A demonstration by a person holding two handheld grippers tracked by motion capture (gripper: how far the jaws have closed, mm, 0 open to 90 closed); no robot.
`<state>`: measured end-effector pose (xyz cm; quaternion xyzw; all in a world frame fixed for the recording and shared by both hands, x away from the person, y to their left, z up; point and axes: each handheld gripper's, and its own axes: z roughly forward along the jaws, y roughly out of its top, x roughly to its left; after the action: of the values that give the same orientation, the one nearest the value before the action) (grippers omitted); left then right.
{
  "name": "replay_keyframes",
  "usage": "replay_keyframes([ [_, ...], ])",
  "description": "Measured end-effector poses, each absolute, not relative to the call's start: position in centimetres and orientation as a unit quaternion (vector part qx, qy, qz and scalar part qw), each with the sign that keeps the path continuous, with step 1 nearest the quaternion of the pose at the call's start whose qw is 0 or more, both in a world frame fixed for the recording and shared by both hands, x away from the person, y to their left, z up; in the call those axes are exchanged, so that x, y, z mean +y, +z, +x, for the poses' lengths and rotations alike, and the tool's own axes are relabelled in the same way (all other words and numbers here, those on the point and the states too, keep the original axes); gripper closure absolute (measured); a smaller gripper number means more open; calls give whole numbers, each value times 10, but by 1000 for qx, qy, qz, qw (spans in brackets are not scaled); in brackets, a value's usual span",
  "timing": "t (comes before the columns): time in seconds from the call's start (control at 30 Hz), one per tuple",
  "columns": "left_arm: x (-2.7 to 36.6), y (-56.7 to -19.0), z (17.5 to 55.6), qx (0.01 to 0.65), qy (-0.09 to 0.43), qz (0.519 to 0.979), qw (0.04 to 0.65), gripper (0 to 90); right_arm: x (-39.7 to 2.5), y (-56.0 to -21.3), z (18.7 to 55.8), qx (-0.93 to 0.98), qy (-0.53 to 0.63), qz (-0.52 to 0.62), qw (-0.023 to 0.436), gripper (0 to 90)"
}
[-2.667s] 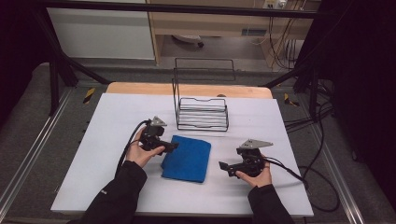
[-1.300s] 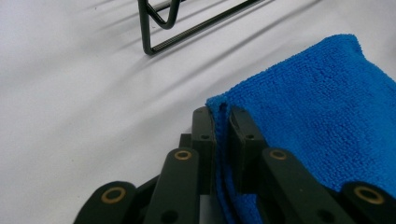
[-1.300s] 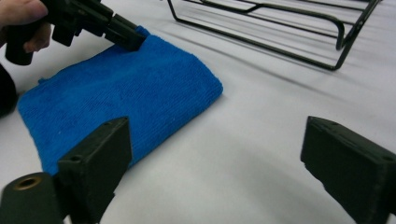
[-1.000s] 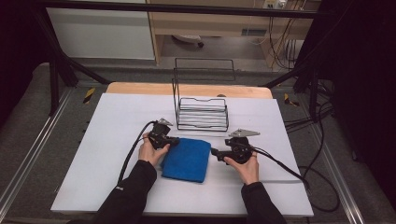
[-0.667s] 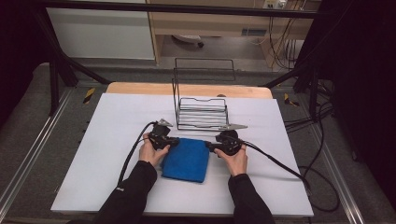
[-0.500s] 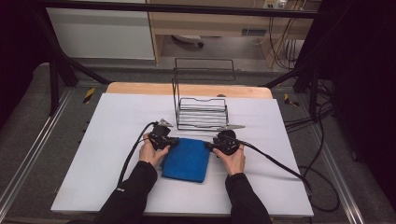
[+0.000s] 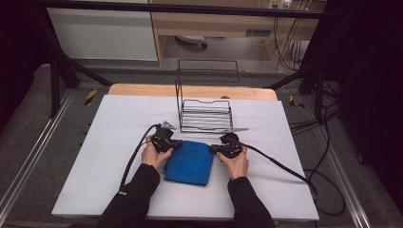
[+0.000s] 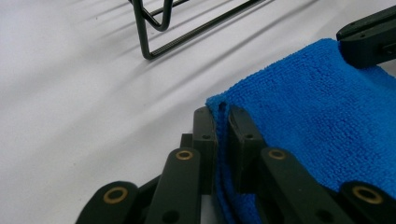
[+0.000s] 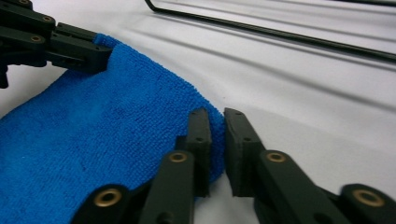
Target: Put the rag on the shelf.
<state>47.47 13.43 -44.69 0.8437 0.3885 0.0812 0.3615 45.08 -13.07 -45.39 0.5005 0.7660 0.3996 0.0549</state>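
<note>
A folded blue cloth (image 7: 190, 163) lies flat on the white table (image 7: 95, 156), a little in front of a black wire rack (image 7: 205, 114). My left gripper (image 7: 178, 142) is at the cloth's far left corner. In the left gripper view the left gripper (image 8: 223, 112) is shut, with the edge of the cloth (image 8: 317, 107) pinched between its jaws. My right gripper (image 7: 214, 148) is at the far right corner. There the right gripper (image 9: 217, 119) has its jaws drawn close together, with the cloth (image 9: 93, 130) corner between them. Both grippers rest low on the table.
The wire rack (image 8: 154, 42) stands just beyond both grippers, and its base wire (image 9: 280, 35) runs close ahead. Cables trail from each gripper across the table (image 7: 285, 166). A wooden strip (image 7: 142, 90) edges the table's far side.
My right gripper has moved left and away from the person, from the table's right side to the cloth's far right corner. The left gripper has stayed at the far left corner.
</note>
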Motion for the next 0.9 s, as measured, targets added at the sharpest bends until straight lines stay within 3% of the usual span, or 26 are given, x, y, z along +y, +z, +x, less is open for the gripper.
replay_keyframes([
  [0.3, 136, -446, 475, 391, 76, 840, 369, 835, -133, -450, 451, 765, 400, 502, 48, 869],
  [0.9, 149, -417, 447, 384, 121, 816, 416, 838, -135, -419, 433, 769, 453, 443, 88, 871],
])
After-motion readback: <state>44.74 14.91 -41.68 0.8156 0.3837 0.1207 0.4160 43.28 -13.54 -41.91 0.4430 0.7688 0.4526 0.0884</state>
